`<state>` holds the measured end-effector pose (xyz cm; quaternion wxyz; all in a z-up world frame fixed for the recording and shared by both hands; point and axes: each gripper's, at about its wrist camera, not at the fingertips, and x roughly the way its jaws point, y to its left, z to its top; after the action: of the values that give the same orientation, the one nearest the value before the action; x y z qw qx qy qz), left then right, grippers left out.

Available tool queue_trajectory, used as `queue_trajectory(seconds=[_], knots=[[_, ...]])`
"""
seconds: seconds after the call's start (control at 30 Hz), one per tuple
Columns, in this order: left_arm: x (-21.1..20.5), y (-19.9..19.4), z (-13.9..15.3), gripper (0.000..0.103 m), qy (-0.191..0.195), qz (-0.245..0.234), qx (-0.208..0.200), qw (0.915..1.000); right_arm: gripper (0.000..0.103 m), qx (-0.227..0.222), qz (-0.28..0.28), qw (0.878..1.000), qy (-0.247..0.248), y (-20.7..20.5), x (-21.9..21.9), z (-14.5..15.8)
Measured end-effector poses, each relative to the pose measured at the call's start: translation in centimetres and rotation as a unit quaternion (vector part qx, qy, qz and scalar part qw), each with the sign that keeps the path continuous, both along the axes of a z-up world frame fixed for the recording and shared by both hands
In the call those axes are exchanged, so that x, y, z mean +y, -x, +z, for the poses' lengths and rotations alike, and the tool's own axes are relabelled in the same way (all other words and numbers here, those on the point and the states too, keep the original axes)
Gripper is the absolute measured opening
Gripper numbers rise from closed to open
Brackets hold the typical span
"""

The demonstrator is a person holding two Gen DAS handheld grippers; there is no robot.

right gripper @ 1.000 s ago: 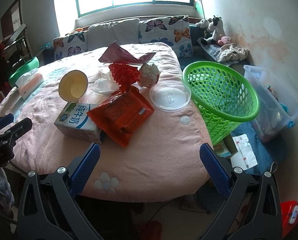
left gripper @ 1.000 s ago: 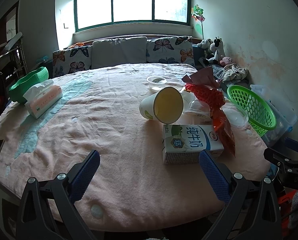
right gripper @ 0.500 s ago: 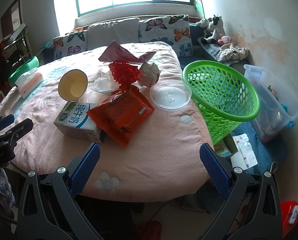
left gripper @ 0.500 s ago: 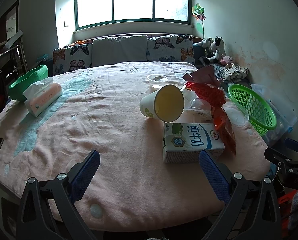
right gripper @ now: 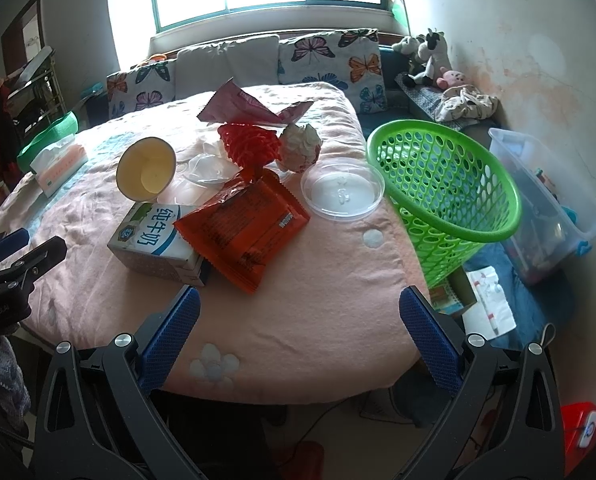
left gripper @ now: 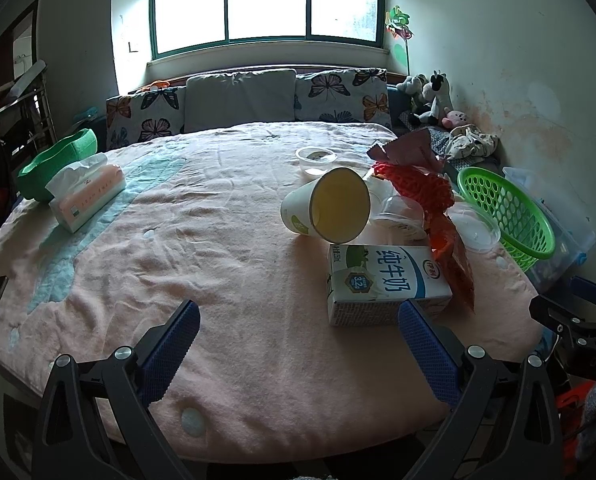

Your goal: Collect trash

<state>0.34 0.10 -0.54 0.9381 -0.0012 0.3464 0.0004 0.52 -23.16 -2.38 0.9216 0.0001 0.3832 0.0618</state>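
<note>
1. Round table with pink cloth, trash clustered on its right half.
2. Green basket tilted at the table's right edge, looks empty.
3. Left gripper jaws wide apart, empty, low over the near table edge; milk carton just ahead of its right finger.
4. Right gripper jaws wide apart, empty, over the near table edge, facing the trash.
5. Milk carton lying on its side, near edge of the pile.
6. Orange snack bag flat, overlapping the carton's right end.
7. Paper cup on its side, mouth toward the cameras, touching the carton's far end.
8. Clear lid flat between snack bag and basket.
9. Red mesh net, behind the snack bag.
10. Crumpled paper ball just right of the net.
11. Tissue pack far left, well apart from the trash.
</note>
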Motion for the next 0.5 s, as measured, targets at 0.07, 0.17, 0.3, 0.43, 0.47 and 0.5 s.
queue_trajectory(seconds=[0.07, 0.17, 0.3, 0.43, 0.47, 0.5], knots=[[0.00, 0.01, -0.03, 0.096, 0.000, 0.000, 0.000, 1.0000, 0.099, -0.001, 0.000, 1.000, 0.000, -0.02, -0.04, 0.01], [0.05, 0.07, -0.11, 0.096, 0.000, 0.000, 0.001, 1.0000, 0.099, 0.000, 0.000, 1.000, 0.000, 0.00, 0.00, 0.00], [0.02, -0.01, -0.05, 0.096, 0.000, 0.000, 0.000, 1.0000, 0.099, 0.000, 0.000, 1.000, 0.000, -0.04, 0.00, 0.01], [0.09, -0.03, -0.24, 0.096, 0.001, 0.001, 0.002, 1.0000, 0.099, 0.000, 0.000, 1.000, 0.000, -0.08, -0.02, -0.01], [0.13, -0.03, -0.29, 0.096, 0.001, 0.001, 0.003, 1.0000, 0.099, 0.000, 0.001, 1.000, 0.000, -0.08, -0.02, -0.02], [0.13, -0.05, -0.28, 0.096, 0.000, 0.001, 0.003, 1.0000, 0.099, 0.000, 0.001, 1.000, 0.000, -0.09, -0.01, -0.04]])
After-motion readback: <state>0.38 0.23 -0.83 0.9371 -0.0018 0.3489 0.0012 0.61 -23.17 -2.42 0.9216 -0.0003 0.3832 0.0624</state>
